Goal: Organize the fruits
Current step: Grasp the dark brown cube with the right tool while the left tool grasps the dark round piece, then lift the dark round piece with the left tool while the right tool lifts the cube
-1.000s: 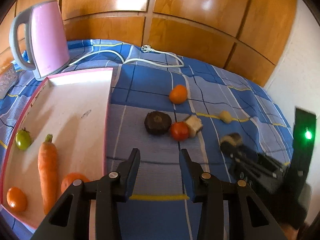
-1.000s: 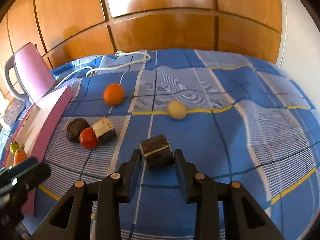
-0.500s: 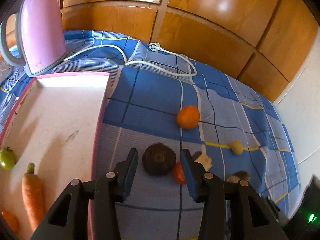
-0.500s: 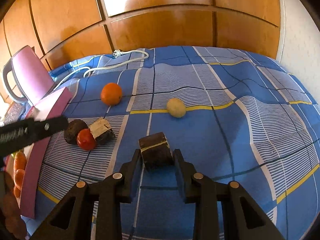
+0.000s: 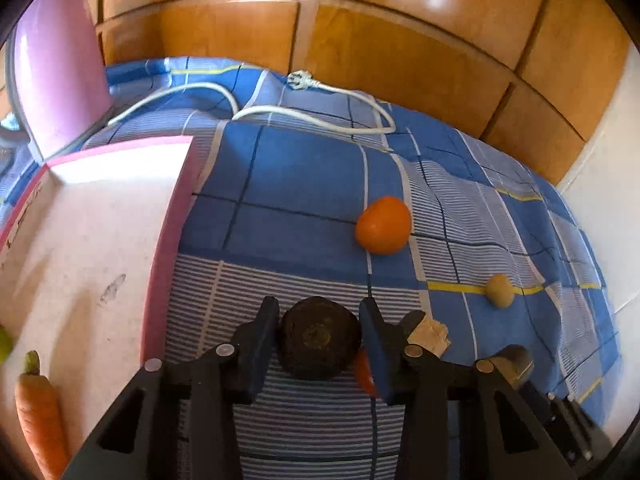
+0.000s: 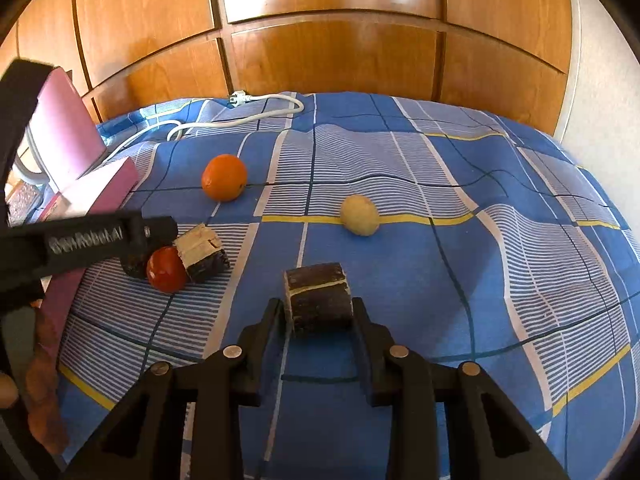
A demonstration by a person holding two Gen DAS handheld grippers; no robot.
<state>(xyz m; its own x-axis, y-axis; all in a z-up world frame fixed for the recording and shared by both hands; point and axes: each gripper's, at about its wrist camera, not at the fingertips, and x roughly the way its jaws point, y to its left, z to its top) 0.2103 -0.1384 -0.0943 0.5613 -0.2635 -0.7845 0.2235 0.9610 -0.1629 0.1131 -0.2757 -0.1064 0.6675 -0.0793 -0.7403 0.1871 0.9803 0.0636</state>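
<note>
Left tongs [image 5: 319, 320] straddle the dark round fruit [image 5: 319, 343] on the bed, just right of the pink tray [image 5: 160, 280]; open, not clamped. Next: close, lift into tray. Right tongs [image 6: 318, 312] open around the brown block [image 6: 318, 302], not gripping.

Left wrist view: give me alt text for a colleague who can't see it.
The left gripper has its open jaws either side of a dark round fruit on the blue checked cloth. A pink-rimmed tray holding a carrot lies left, an orange beyond.
</note>
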